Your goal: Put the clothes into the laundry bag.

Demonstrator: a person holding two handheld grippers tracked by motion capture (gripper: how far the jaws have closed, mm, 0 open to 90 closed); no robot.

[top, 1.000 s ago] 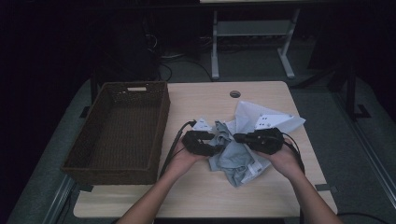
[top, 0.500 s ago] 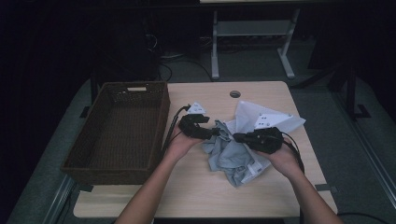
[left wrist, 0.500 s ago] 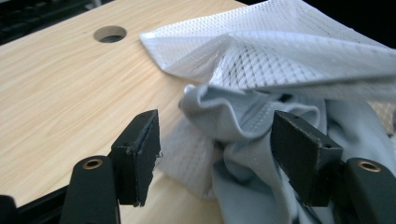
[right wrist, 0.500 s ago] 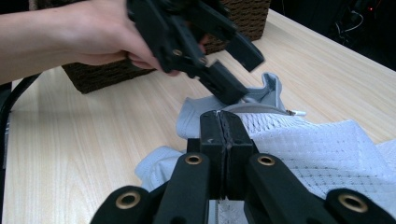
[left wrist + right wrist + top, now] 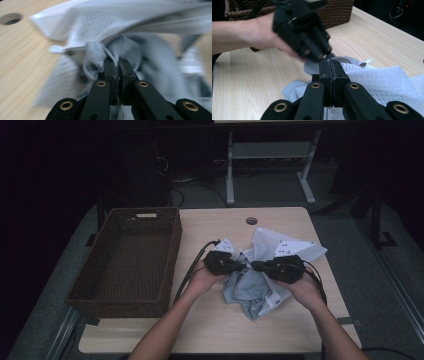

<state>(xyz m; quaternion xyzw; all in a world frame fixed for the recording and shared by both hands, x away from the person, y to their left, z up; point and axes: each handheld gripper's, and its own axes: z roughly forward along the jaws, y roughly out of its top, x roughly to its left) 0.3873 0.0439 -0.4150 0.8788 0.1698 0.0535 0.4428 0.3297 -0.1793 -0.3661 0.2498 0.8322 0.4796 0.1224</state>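
From the high view, a crumpled pale grey-white quilted fabric garment (image 5: 260, 280) lies on the light wooden table (image 5: 210, 330), right of the dark brown woven wicker basket (image 5: 130, 255), which stands just beside it but apart. The left gripper (image 5: 239, 265) and the right gripper (image 5: 256, 265) meet nose to nose over the middle of the cloth.

In the left gripper view, the left gripper's (image 5: 117, 65) jaws have just been closing and now stand pressed together with a bunched fold of the garment (image 5: 105, 30) pinched between them. The picture is blurred at its edges.

In the right gripper view, the right gripper (image 5: 329, 66) is clenched too, a thin edge of the garment (image 5: 382, 85) seemingly caught at its tips, with the left gripper (image 5: 322, 56) almost touching in front.

The cloth looks light, soft and limp; it would likely sag and slide unless pinched at a thick fold or hem, well apart for spreading.
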